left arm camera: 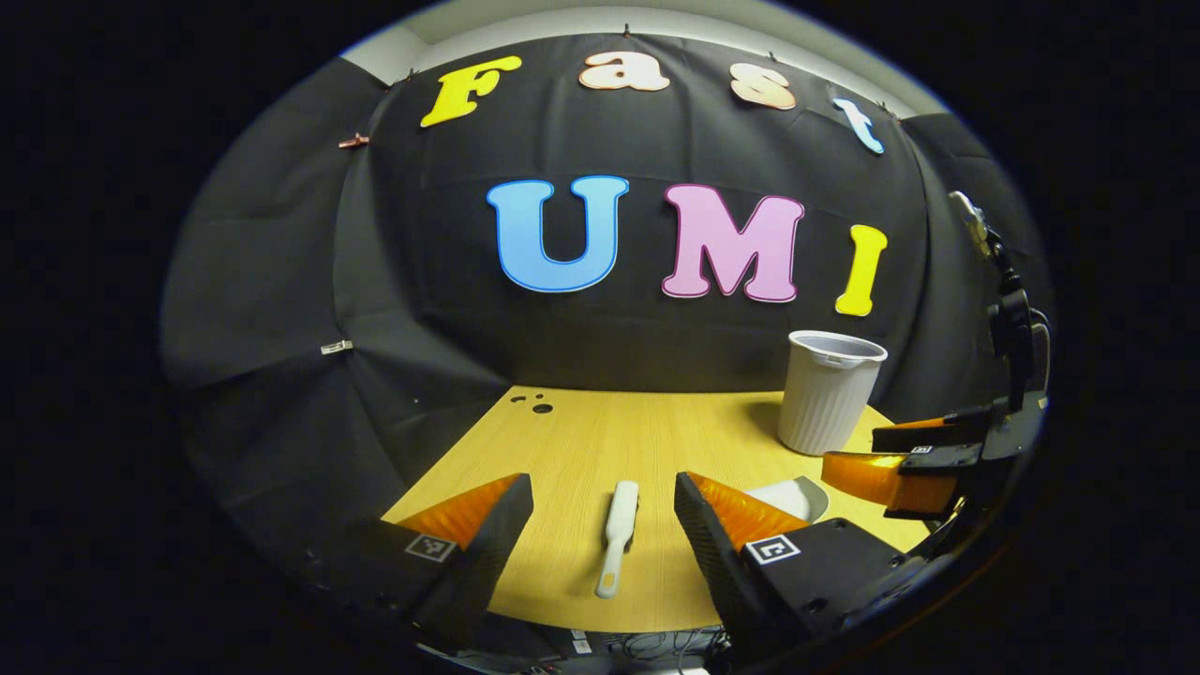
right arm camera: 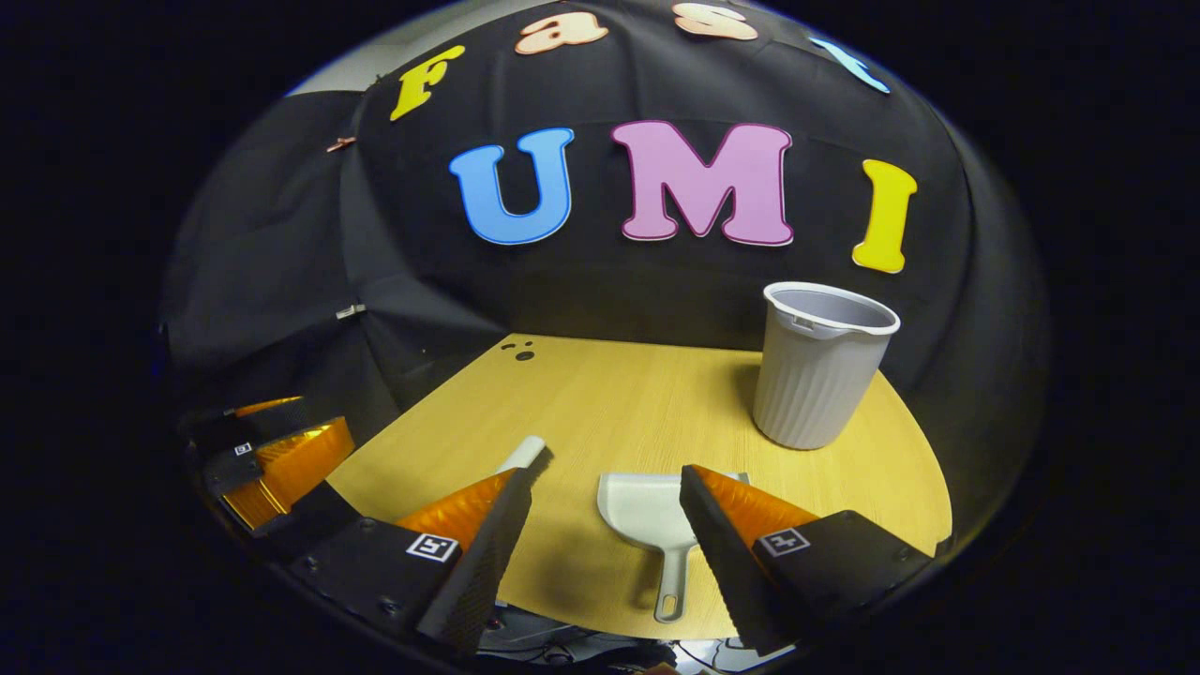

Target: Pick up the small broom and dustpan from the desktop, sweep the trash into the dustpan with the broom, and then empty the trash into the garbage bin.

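Fingers of the left gripper (left arm camera: 603, 497) stand wide apart and hold nothing; between them, on the wooden bench (left arm camera: 581, 441), lies the small broom (left arm camera: 618, 536), its pale handle pointing back toward the near edge. The right gripper (right arm camera: 607, 492) is likewise spread and empty, hovering above the dustpan (right arm camera: 647, 525), whose flat scoop faces away and whose slim handle, with a hanging loop at its end, reaches toward the bench's near edge. The garbage bin (right arm camera: 817, 370) stands upright, farther back on the right, well apart from both tools.

Both tools look like light, rigid plastic, probably smooth enough to twist in a loose pinch. I judge the broom is best taken across the middle of its handle, where it lies flat and narrow. The dustpan likely wants a hold on its handle close to the scoop, so the pan stays level and does not droop once loaded. No trash is discernible on the bench.
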Motion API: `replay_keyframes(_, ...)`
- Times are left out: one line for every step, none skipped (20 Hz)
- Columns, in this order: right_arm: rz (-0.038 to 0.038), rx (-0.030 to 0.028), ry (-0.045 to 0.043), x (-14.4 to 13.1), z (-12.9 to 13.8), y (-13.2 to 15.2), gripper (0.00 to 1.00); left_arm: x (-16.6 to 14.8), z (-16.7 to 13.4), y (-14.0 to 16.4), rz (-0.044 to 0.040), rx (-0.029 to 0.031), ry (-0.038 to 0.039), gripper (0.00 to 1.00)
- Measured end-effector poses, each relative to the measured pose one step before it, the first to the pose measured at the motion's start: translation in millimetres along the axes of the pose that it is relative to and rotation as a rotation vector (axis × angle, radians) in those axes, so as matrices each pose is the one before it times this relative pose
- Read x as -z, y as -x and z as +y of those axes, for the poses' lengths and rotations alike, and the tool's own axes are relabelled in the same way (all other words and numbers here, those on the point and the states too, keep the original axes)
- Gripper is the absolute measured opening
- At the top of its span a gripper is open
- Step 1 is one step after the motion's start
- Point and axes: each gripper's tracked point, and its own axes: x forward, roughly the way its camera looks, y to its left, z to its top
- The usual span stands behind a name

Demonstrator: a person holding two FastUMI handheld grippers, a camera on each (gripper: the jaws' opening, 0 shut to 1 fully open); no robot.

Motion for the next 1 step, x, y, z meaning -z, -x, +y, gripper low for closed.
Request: replay_keyframes(0.01485, -0.01013, 0.00311, 5.77, 4.9, 2.17, 0.99, 3.99, 0.18, 3.66, 0.00905, 0.0021, 0.00055, 0.96)
